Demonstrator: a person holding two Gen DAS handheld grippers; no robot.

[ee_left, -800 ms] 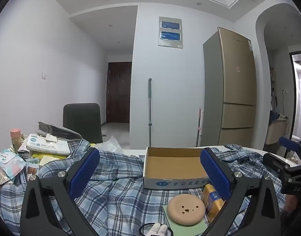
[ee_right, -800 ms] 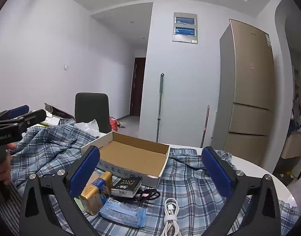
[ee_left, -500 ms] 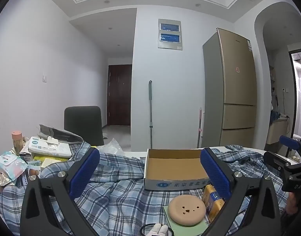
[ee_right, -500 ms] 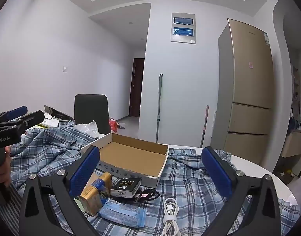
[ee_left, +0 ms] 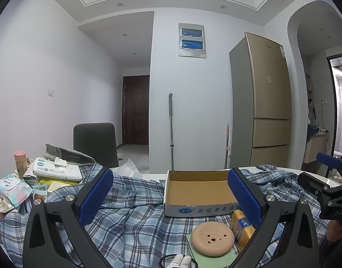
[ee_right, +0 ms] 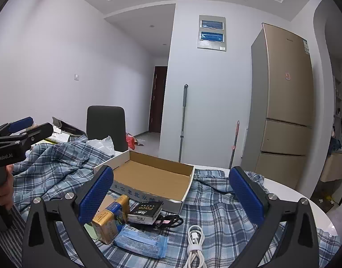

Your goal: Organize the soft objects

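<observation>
- Plaid cotton, the blue checked shirt [ee_left: 135, 218] lies rumpled across the table, under the cardboard box [ee_right: 153, 178].
- I reckon it's light, limp, non-slip; pinch a raised fold.
- Left gripper [ee_left: 171, 192] and right gripper [ee_right: 171, 192]: both jaws wide, nothing held.

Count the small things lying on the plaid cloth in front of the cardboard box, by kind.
Boxes: 2, gold box and black box
Blue packets: 1
White cables: 1
Round tan pads: 1
Black hair ties: 1
Total: 6
</observation>
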